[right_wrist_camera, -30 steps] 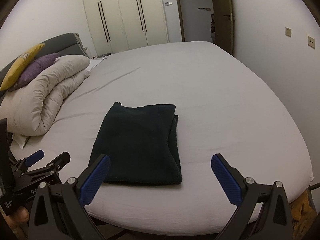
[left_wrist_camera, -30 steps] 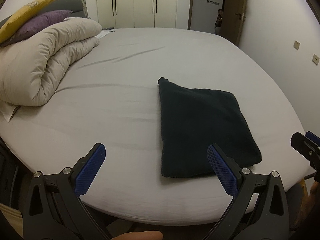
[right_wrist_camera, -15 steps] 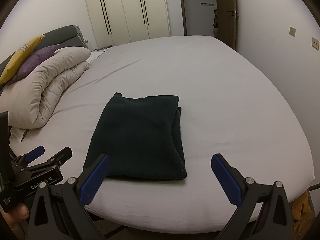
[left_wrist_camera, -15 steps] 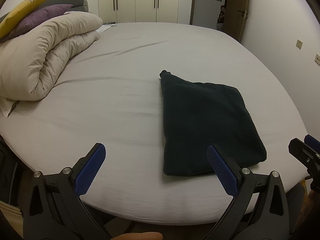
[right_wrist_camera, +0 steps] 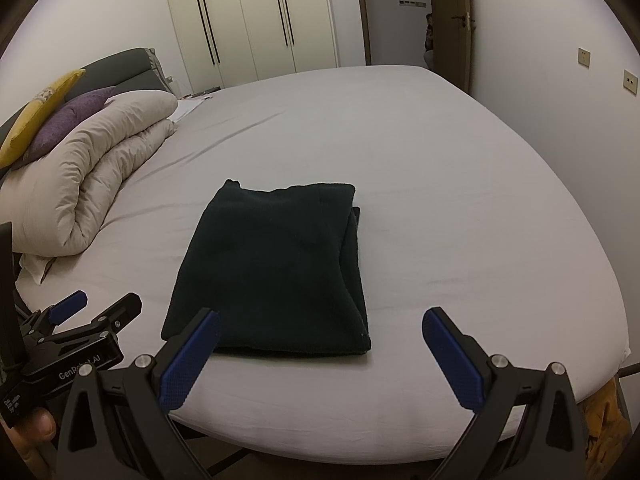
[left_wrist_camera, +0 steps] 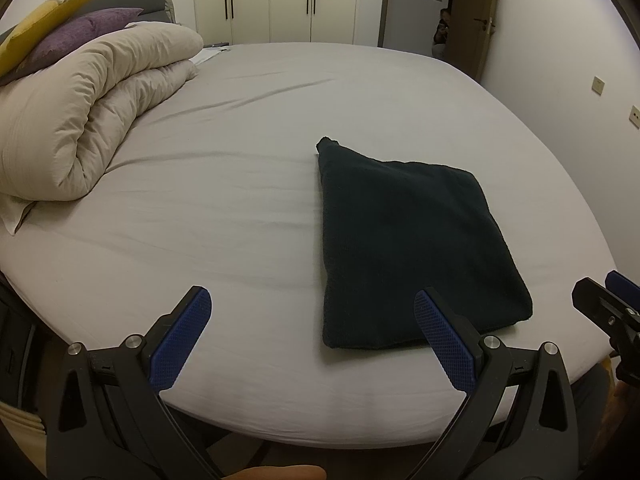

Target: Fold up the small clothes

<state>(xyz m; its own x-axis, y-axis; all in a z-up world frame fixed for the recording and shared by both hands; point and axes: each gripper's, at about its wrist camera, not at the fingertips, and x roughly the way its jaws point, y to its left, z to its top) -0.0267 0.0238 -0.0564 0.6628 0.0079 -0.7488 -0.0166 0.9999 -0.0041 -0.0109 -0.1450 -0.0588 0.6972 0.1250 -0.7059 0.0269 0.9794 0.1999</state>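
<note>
Right wrist view, folded dark garment (right_wrist_camera: 276, 264), bed (right_wrist_camera: 460, 208)

So the folded cloth (right_wrist_camera: 276, 268) lies flat on the bed (right_wrist_camera: 460, 208), near the front edge. The rolled-up duvet (right_wrist_camera: 92, 172) sits on the bed off to the left, with two pillows (right_wrist_camera: 60, 120) stacked on top of it against the headboard (right_wrist_camera: 120, 68). Wardrobes (right_wrist_camera: 256, 20) stand behind the bed, doorway (right_wrist_camera: 404, 16) to their right. Both hand-held grippers hover at the front edge, left hand-held gripper (left_wrist_camera: 312, 340) left of the cloth, right hand-held gripper (right_wrist_camera: 320, 352) right in front of it.
</note>
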